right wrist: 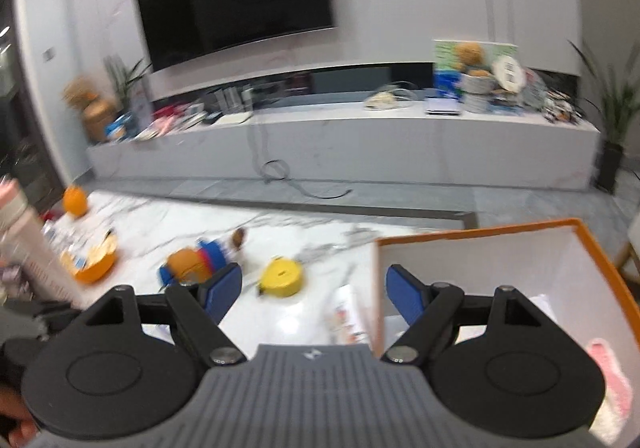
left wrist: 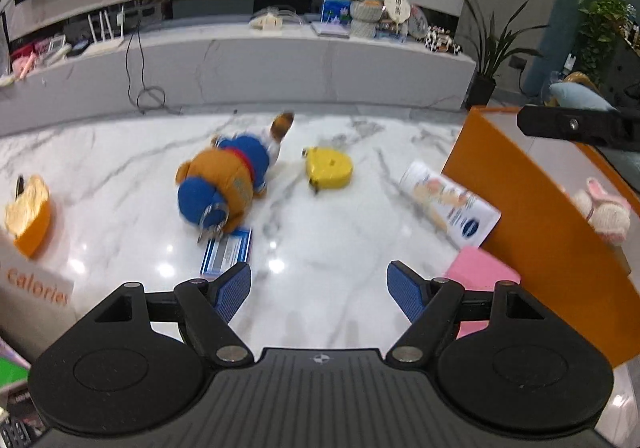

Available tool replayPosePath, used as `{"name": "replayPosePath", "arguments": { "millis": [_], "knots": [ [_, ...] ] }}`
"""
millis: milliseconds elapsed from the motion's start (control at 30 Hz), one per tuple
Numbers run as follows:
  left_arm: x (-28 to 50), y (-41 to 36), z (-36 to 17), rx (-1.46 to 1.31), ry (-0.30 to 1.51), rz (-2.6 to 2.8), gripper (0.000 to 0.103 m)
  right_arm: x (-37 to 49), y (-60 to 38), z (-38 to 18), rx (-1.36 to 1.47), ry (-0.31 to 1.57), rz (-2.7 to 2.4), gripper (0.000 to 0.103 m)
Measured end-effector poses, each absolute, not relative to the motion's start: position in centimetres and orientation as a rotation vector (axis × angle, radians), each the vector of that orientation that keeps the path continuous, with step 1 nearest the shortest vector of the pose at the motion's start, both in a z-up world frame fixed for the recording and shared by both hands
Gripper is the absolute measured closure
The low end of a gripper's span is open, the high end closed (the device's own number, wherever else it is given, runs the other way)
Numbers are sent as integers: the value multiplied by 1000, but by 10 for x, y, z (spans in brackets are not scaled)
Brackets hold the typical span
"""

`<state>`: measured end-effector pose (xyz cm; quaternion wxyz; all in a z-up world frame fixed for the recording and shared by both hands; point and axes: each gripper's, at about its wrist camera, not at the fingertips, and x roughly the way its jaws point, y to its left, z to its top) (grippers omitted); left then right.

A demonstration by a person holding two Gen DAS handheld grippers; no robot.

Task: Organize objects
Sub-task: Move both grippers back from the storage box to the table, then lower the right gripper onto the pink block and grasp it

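Left wrist: plush bear lying on marble counter, well ahead of left hand-held gripper, spread wide, empty. Judged soft, light; best pinched across the body. Yellow tape measure beside it, blue card at its head, orange box to the right.

Right wrist: right hand-held gripper wide, empty, over box rim. Blurred; bear far-left, orange bowl beyond.

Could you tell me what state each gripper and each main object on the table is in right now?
left gripper: open, empty.
right gripper: open, empty.
plush bear: lying on its side.
yellow tape measure: lying flat.
orange box: open-topped.
white tube: lying down beside the box.
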<state>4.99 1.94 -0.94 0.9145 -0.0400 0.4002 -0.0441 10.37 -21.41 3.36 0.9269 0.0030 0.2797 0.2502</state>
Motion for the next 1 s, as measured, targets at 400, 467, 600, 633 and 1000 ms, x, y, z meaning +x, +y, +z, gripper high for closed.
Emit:
{"name": "replayPosePath", "arguments": {
  "millis": [400, 467, 600, 633, 1000],
  "knots": [
    [30, 42, -7, -7, 798, -38, 14, 80, -152, -7, -105, 802, 439, 23],
    [32, 50, -4, -43, 792, -12, 14, 81, -146, -14, -101, 827, 427, 23],
    [44, 52, -5, -65, 795, 2, 14, 77, -139, -30, -184, 854, 381, 23],
    [47, 49, -6, -53, 799, 5, 14, 75, -140, -35, -195, 862, 375, 23],
    [62, 28, -8, -63, 799, -4, 14, 73, -135, -62, -335, 884, 407, 12]
  ]
}}
